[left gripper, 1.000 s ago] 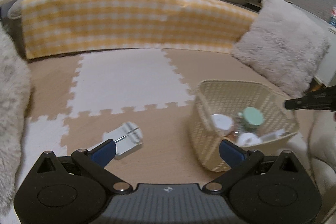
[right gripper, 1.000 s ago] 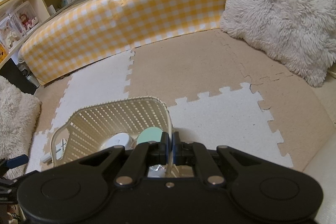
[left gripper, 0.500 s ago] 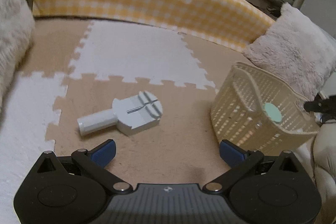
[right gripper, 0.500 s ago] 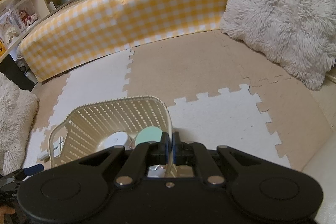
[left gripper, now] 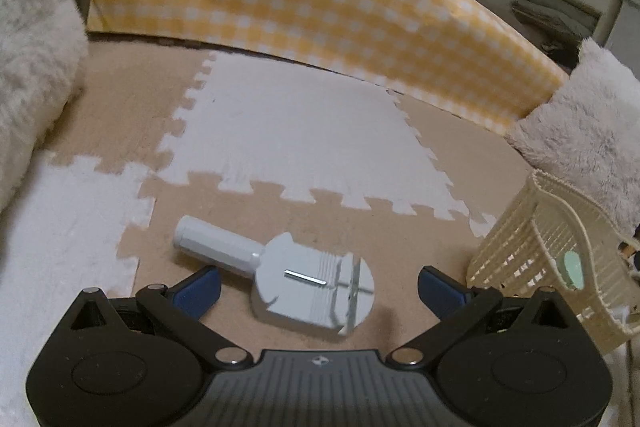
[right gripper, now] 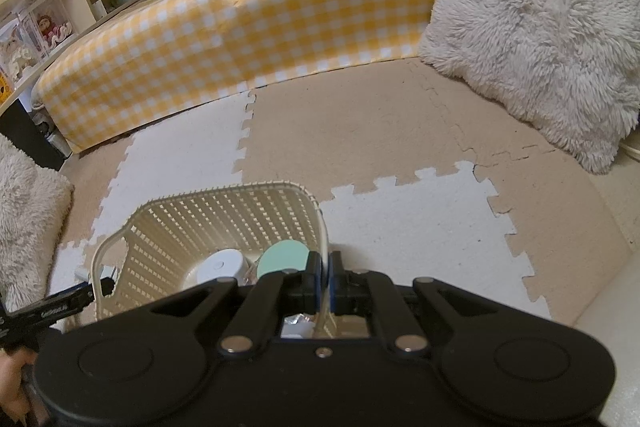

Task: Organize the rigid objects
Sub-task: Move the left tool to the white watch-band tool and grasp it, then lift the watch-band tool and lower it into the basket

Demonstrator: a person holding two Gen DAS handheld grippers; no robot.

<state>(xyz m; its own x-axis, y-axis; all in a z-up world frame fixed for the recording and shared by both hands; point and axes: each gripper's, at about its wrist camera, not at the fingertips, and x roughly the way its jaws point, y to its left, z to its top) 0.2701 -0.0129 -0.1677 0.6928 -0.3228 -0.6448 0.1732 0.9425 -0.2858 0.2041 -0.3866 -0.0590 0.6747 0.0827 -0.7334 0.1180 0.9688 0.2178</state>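
Your left gripper (left gripper: 318, 289) has its blue-padded fingers (left gripper: 198, 289) spread wide, holding nothing, and sits low over the tan foam mat (left gripper: 400, 235). The thing between them is a pale grey watch-band link remover (left gripper: 280, 275): round handle pointing away to the left, flat slotted head with a small metal pin lying right between your fingers. It's flat on the mat, and I can't tell whether either pad is touching it yet.

Off to the right of it sits the cream lattice basket (left gripper: 536, 255), well apart from the tool, with something mint green showing through its side.

Your right gripper (right gripper: 325, 277) is pinched together on the basket's (right gripper: 224, 215) near-right rim, the thin plastic wall sandwiched between the pads. Inside the basket you've got a white round container (right gripper: 220, 265) and a mint-green lid (right gripper: 282, 255) side by side, plus something crinkly and silvery lower down that's mostly hidden by the gripper body.

Writing-wise, there's white lettering on the black arm of your left gripper (right gripper: 60, 309) at the lower left of the right wrist view, but it's too blurry to read. Behind everything runs a yellow gingham barrier (right gripper: 248, 39), with a fluffy cushion (right gripper: 536, 23) at the right.
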